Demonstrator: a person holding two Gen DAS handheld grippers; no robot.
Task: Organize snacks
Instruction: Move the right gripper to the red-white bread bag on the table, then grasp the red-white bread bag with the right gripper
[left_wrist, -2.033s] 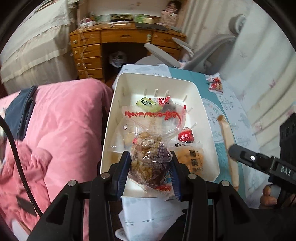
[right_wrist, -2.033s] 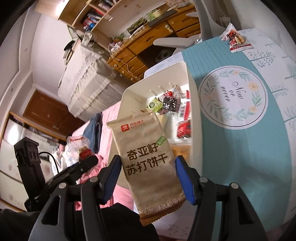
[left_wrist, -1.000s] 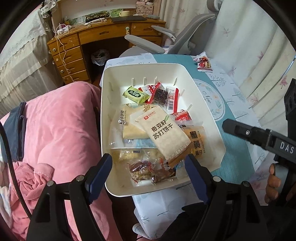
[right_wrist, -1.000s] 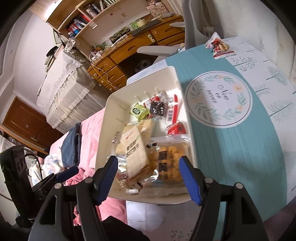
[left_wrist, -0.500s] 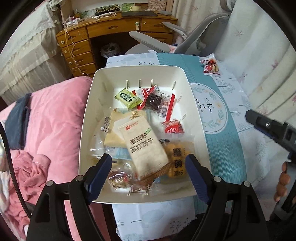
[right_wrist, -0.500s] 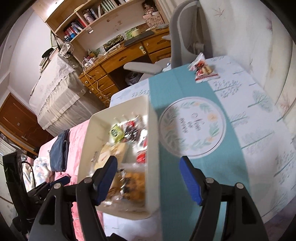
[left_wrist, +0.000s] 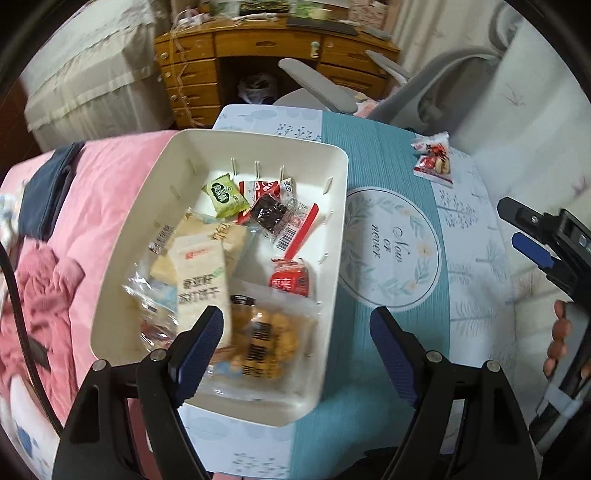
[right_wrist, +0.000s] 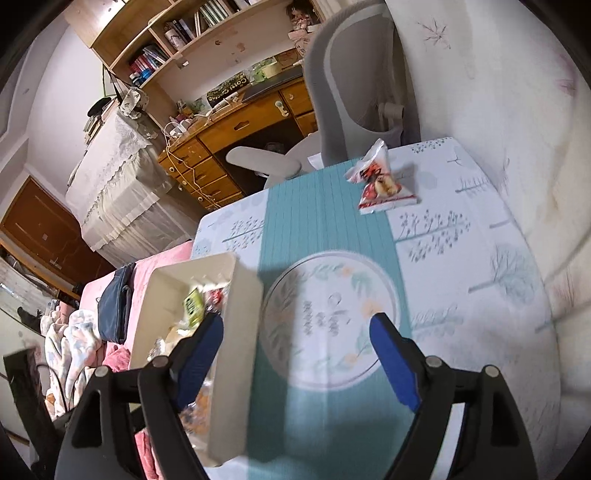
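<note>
A white bin (left_wrist: 338, 236) sits on the left of the table, holding several snack packets, among them a beige cracker packet (left_wrist: 201, 280) and a green packet (left_wrist: 224, 195). The bin also shows in the right wrist view (right_wrist: 236, 332). One red-and-white snack packet (left_wrist: 433, 160) lies alone on the far side of the table, also in the right wrist view (right_wrist: 382, 186). My left gripper (left_wrist: 299, 347) is open and empty above the bin's near right corner. My right gripper (right_wrist: 297, 358) is open and empty above the round printed mat (right_wrist: 332, 321).
A teal and white tablecloth (left_wrist: 469, 258) covers the table. A grey office chair (right_wrist: 354, 88) stands at the far edge, with a wooden desk (left_wrist: 266, 48) behind. A pink bed cover (left_wrist: 85, 206) lies left of the bin.
Both grippers released their packets into the bin and opened. Both have since swung right, the right one away from the bin toward the round mat and the lone packet.
</note>
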